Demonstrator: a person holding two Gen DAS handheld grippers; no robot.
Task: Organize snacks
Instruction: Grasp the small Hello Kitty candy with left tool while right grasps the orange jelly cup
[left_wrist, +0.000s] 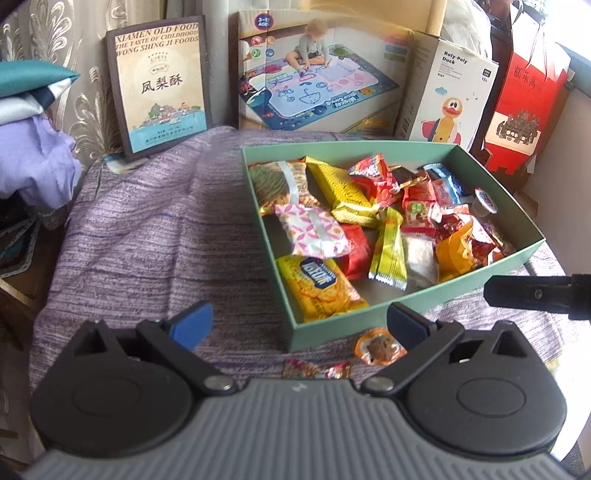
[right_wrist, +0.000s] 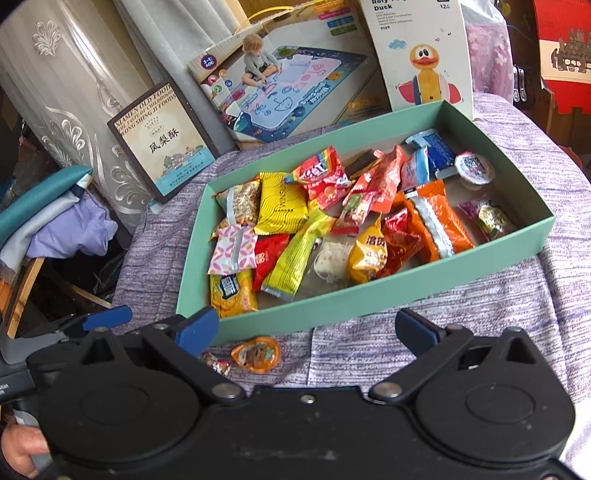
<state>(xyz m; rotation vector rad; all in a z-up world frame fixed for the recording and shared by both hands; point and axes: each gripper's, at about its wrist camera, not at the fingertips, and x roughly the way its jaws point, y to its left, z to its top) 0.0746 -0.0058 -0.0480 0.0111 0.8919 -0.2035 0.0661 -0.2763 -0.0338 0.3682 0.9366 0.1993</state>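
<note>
Two strays left outside the box — both grippers empty

Left gripper (left_wrist: 299, 325) and right gripper (right_wrist: 308, 328) hang spread wide, grasping nothing. Green box (right_wrist: 369, 299) sits packed at 12 o'clock; orange jelly cup (right_wrist: 256, 352) and small candy (right_wrist: 218, 363) lie on the cloth (right_wrist: 461, 295) at 6, against its wall — likely to skid or tuck under the fingers.

"XIAMEN OLD FOOD, THE TASTE OF CHILDHOOD, WONG SHING JI FOODS" and 凤梨酥 on the brown-framed box (left_wrist: 160, 86), "Roly-Poly Duck" on the white duck box (left_wrist: 448, 99), "3-12 AGES" on the drawing mat box (left_wrist: 314, 74)
</note>
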